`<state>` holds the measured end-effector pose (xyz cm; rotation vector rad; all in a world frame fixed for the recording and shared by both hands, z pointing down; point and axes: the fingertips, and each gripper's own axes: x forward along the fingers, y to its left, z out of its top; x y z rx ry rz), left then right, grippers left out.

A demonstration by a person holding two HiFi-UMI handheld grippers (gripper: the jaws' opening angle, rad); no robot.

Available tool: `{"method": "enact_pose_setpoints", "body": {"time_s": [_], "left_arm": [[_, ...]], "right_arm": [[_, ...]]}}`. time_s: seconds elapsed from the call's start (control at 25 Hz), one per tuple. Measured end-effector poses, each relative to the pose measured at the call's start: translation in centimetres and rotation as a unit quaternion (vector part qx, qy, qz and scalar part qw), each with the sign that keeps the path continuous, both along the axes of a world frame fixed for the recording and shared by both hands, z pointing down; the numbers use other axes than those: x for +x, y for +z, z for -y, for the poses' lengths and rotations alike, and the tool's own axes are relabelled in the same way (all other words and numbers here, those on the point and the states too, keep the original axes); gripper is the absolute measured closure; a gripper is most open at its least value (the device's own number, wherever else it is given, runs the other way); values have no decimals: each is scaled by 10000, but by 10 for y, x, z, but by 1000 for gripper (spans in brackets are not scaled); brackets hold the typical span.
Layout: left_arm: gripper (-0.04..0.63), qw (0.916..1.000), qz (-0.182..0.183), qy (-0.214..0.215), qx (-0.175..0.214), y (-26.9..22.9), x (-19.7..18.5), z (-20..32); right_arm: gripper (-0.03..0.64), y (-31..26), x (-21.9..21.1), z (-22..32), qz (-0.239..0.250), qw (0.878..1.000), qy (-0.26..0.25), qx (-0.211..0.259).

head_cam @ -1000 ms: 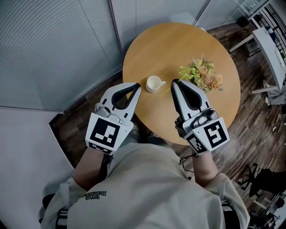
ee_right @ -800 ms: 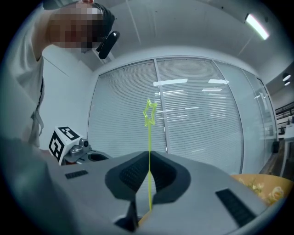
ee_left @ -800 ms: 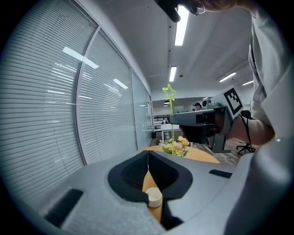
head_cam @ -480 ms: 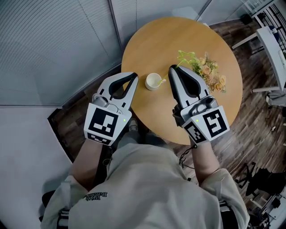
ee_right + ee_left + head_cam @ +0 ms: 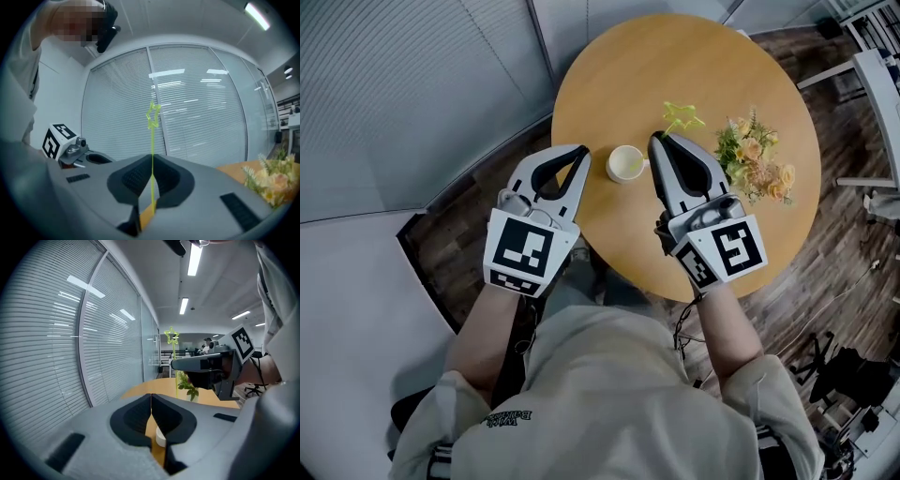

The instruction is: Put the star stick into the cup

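A white cup (image 5: 625,163) stands on the round wooden table (image 5: 675,56). My right gripper (image 5: 660,141) is shut on the thin yellow-green star stick (image 5: 680,116), just right of the cup. The star end points up and away; the lower end slants down over the cup's rim. In the right gripper view the stick (image 5: 153,114) rises upright from between the closed jaws of the right gripper (image 5: 152,159). My left gripper (image 5: 581,150) is shut on nothing, just left of the cup. Below the left gripper (image 5: 151,397), a part of the cup (image 5: 160,437) shows.
A bunch of yellow and peach flowers (image 5: 755,164) lies on the table right of the right gripper. Window blinds (image 5: 403,94) run along the left side. The table's near edge lies under both grippers, with dark wood floor (image 5: 825,272) around it.
The right gripper has carried the star stick left, away from the flowers and closer to the cup. The stick's lower end now lies over the cup. The left gripper has barely moved.
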<state>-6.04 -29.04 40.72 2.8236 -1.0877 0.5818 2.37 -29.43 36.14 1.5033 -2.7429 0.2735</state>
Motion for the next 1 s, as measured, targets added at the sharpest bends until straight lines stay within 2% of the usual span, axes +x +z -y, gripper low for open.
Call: {"method": "enact_pose_setpoints", "body": {"time_s": [0.28,0.52,0.76,1.0], "left_arm": [[572,9993,19,-21,-376,46,10,13],[572,9970,282,-149,-711,100,8,30],[572,9928,308,-143,-1151,141,12,20],[572,9897,346,-170,-1380,165,11,13]], "right_arm": [[586,60,10,23,39,9994,142,-299],[586,123,13,37,94,9966,241,-783],[586,161,11,37,201,9932,302,-1106],[586,193,11,33,57,9887,305,-1464]]}}
